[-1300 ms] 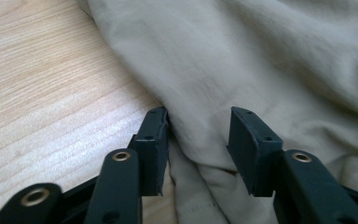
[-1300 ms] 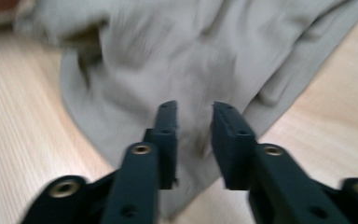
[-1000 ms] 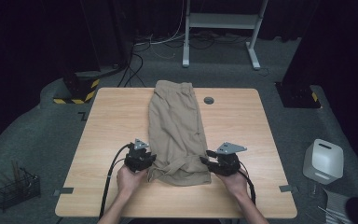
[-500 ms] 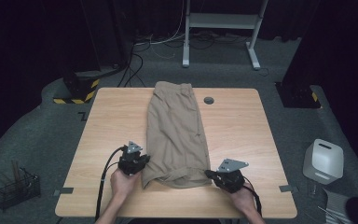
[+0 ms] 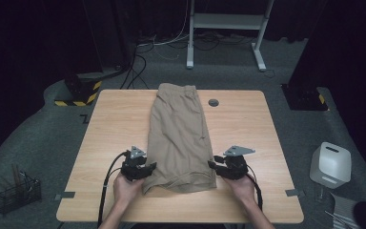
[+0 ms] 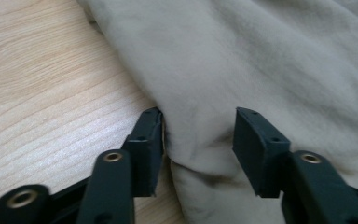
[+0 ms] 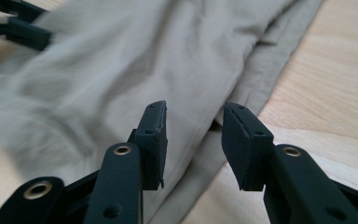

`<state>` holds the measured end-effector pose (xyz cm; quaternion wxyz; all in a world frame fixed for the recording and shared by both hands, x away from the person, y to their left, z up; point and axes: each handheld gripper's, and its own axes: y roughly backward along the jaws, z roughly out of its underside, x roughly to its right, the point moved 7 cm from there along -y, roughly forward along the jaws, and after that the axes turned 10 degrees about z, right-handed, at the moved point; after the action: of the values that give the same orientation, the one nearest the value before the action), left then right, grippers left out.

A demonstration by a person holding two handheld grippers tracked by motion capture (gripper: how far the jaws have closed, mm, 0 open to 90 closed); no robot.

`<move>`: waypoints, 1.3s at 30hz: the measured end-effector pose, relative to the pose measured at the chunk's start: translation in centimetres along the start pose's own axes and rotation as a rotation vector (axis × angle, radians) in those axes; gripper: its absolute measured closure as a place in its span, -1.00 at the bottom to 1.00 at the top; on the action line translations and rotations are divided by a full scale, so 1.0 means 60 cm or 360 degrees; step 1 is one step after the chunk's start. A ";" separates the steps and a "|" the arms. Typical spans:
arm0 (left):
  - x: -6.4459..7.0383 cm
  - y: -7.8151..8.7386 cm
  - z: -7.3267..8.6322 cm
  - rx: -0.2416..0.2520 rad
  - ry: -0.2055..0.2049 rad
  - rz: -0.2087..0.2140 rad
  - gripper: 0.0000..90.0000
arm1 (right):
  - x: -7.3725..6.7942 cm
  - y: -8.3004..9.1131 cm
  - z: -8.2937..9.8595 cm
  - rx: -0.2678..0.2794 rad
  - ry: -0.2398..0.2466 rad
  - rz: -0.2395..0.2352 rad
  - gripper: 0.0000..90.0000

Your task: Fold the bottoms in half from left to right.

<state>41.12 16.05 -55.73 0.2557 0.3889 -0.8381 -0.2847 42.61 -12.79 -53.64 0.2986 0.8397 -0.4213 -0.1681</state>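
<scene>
A pair of khaki shorts (image 5: 178, 138), folded lengthwise, lies along the middle of the wooden table (image 5: 248, 133) with its leg hem toward the person. My left gripper (image 5: 143, 169) is at the hem's near left corner. In the left gripper view it (image 6: 198, 121) is open, with the cloth (image 6: 261, 56) bunched between the jaws and the left jaw on the cloth's edge. My right gripper (image 5: 217, 168) is at the near right corner. In the right gripper view it (image 7: 193, 114) is open and straddles the stitched side edge of the shorts (image 7: 121, 60).
A small dark round disc (image 5: 213, 102) sits in the tabletop right of the waistband. On the floor are a white device (image 5: 330, 164) at the right, a wire basket (image 5: 16, 193) at the left and a white table frame (image 5: 228, 21) behind.
Both hands drew back toward the near table edge, then came forward again. The grippers now sit at the lower corners of the shorts rather than beside the legs.
</scene>
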 end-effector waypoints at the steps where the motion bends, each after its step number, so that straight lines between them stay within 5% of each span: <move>1: -0.001 0.001 0.001 -0.0002 -0.0003 -0.0009 0.12 | 0.001 -0.011 -0.001 -0.0032 -0.0005 0.0011 0.34; 3: -0.002 0.001 0.004 0.0000 0.0009 -0.0011 0.06 | 0.002 -0.026 0.001 -0.0084 -0.0013 0.0033 0.38; 6: -0.001 0.002 0.008 -0.0008 -0.0024 -0.0048 0.01 | 0.000 -0.037 0.007 -0.0131 -0.0007 0.0019 0.71; 9: 0.003 0.001 0.010 -0.0027 -0.0052 -0.0049 0.01 | 0.001 -0.031 0.004 -0.0102 0.0050 0.0032 0.99; 15: 0.007 -0.004 0.016 -0.0057 -0.0089 -0.0080 0.00 | 0.017 -0.007 -0.020 -0.0003 0.0062 0.0101 1.00; 21: 0.005 -0.003 0.022 -0.0052 -0.0074 -0.0075 0.02 | 0.044 -0.016 -0.009 -0.0070 0.0006 0.0155 0.98; 25: 0.001 0.002 0.014 0.0005 -0.0028 -0.0049 0.10 | 0.043 -0.019 0.000 -0.0083 -0.0034 0.0126 0.64; 28: -0.004 0.004 -0.001 0.0070 0.0012 -0.0033 0.16 | 0.042 -0.020 -0.006 -0.0069 -0.0060 0.0105 0.57; 34: -0.013 -0.011 -0.018 0.0073 0.0052 0.0014 0.54 | 0.037 -0.040 -0.006 -0.0125 -0.0051 0.0088 0.88; 39: -0.016 -0.009 -0.008 0.0009 0.0012 0.0010 0.94 | 0.039 -0.043 0.004 -0.0134 -0.0024 0.0110 1.00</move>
<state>42.24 16.42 -55.97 0.2586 0.3880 -0.8392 -0.2800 45.42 -13.59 -55.53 0.3361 0.8100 -0.4448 -0.1817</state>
